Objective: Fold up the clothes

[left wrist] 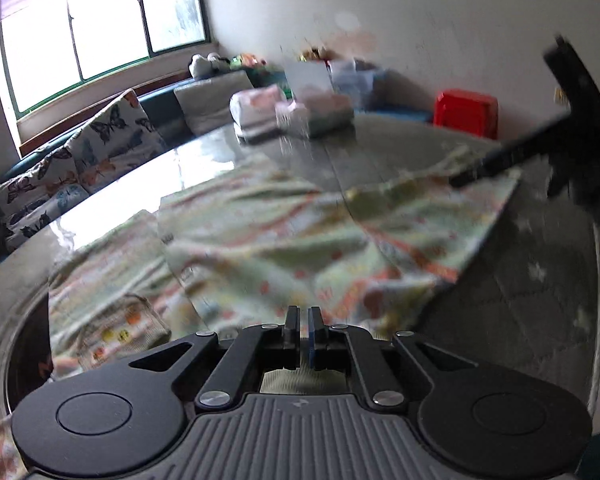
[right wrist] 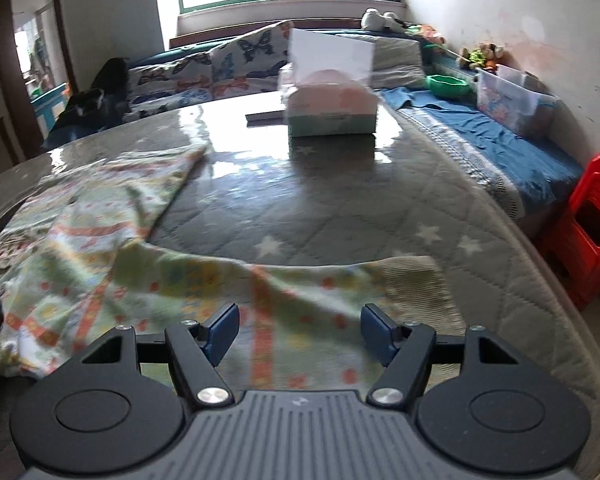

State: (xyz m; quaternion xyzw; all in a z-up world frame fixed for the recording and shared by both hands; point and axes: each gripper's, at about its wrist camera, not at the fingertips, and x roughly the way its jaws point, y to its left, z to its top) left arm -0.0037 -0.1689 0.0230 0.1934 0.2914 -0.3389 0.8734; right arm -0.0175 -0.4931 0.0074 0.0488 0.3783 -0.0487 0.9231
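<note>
Jaws: left gripper (left wrist: 304, 316) pressed together, and whether cloth is caught between the pads I can't tell, since the garment's near edge sits right at the tips. Right gripper (right wrist: 298, 330) spread wide, nothing pinched, fabric lying under and between the open fingers.

Table (right wrist: 284, 216), quilted grey cover with stars under a glossy sheet, carries everything. Garment (right wrist: 112, 248), pale green with orange bands and small prints, is spread loosely across the near-left part of it, wrinkled, with one ribbed hem end (right wrist: 412, 280) reaching toward the right gripper's side. Tissue box (right wrist: 332, 116) stands well apart at the far side, not in the way. In the left wrist view the right gripper's finger (left wrist: 496, 160) shows over the garment's far corner.

Step, as I read it: setting up grips for a fold, garment not yet folded. Frames are motion-blurred.

Next move calls for: right jaws down onto the hem edge and closing on one layer only; left grip confirmed on cloth; then both lift together and carry across, keeping the edge taut so wrinkles don't get folded in.
</note>
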